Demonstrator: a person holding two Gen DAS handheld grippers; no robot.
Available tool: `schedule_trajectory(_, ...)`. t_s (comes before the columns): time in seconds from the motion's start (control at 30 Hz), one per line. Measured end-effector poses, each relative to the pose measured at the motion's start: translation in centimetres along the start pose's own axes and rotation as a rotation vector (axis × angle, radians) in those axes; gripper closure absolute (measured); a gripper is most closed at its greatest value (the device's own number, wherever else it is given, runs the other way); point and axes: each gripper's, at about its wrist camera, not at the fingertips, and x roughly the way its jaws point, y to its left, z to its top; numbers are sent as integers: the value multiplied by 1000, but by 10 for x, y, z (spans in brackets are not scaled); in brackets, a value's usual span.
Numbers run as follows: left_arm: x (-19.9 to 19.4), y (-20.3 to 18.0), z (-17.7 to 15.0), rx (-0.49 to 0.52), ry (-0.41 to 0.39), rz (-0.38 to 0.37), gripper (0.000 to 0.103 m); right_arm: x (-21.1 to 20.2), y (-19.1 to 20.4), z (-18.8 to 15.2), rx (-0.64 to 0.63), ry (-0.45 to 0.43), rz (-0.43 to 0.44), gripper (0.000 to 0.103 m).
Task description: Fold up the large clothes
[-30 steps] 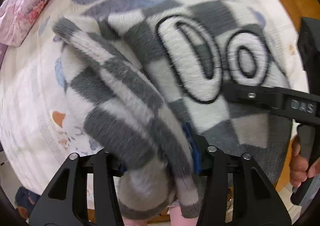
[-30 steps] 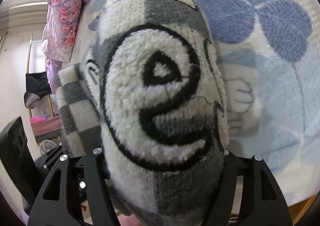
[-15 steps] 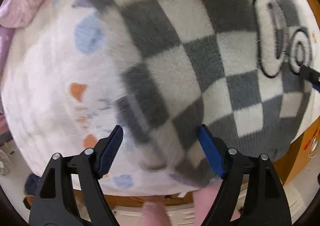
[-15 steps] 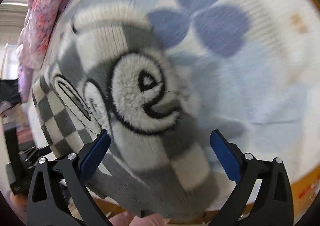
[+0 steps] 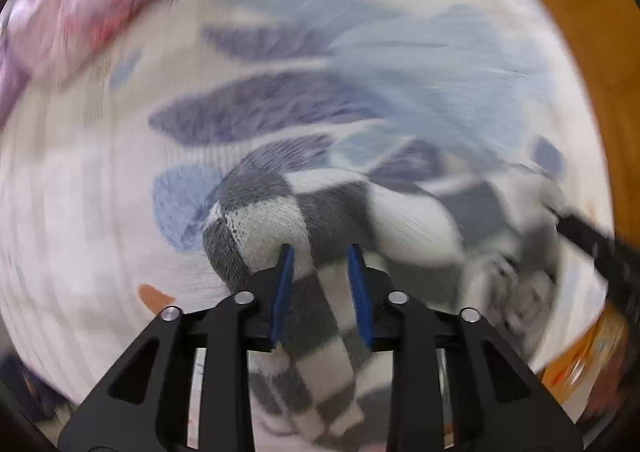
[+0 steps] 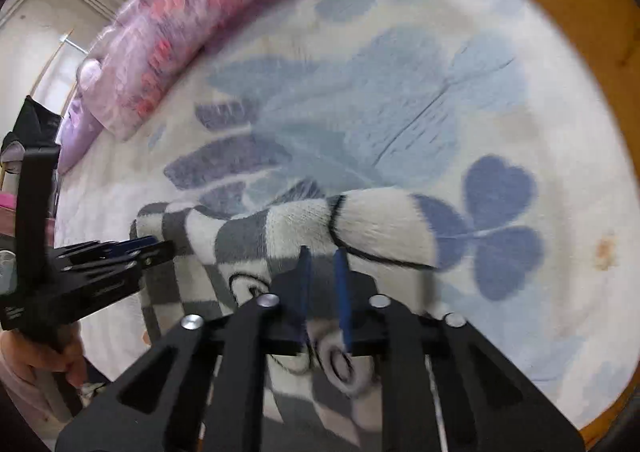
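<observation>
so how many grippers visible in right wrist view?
2. The right gripper at bottom centre, clamped on the checkered sweater; the left gripper at the left edge, gripping the same sweater's far end.

Both wrist cameras look steeply down along their own fingers, close above the checkered sweater (image 5: 280, 220) on the floral blanket (image 5: 80, 212). The two views share that sweater, the blanket and the pink quilt (image 6: 180, 24); the right view also takes in the left gripper (image 6: 156, 244).

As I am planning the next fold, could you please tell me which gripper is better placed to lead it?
Probably both together: the left gripper and the right gripper have each just closed on the checkered sweater. Neither is clearly ahead.
</observation>
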Motion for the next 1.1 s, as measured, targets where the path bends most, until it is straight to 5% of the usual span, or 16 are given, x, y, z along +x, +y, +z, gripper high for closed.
schedule_trajectory(0.07, 26, 6, 9, -59, 7, 15, 76, 34, -9, 11, 22, 41, -47, 100)
schedule_trajectory(0.2, 50, 13, 29, -66, -44, 23, 74, 57, -39, 36, 217, 25, 50, 103)
schedule_trajectory(0.37, 36, 3, 31, 13, -35, 80, 74, 54, -22, 50, 163, 26, -38, 103)
schedule_trajectory(0.53, -4, -6, -40, 92, -76, 49, 74, 6, -30, -4, 189, 7, 50, 100)
schedule_trajectory(0.67, 19, 0, -99, 78, -44, 71, 74, 11, -40, -71, 188, 80, 67, 103)
schedule_trajectory(0.87, 30, 15, -156, 37, -28, 30, 74, 34, -60, -187, 243, 250, -44, 103)
schedule_trajectory(1.0, 19, 15, -178, 40, 10, 12, 74, 16, -65, -193, 378, 254, -31, 102)
schedule_trajectory(1.1, 17, -15, -201, 151, 41, 31, 75, -2, -35, -167, 238, 158, 22, 97)
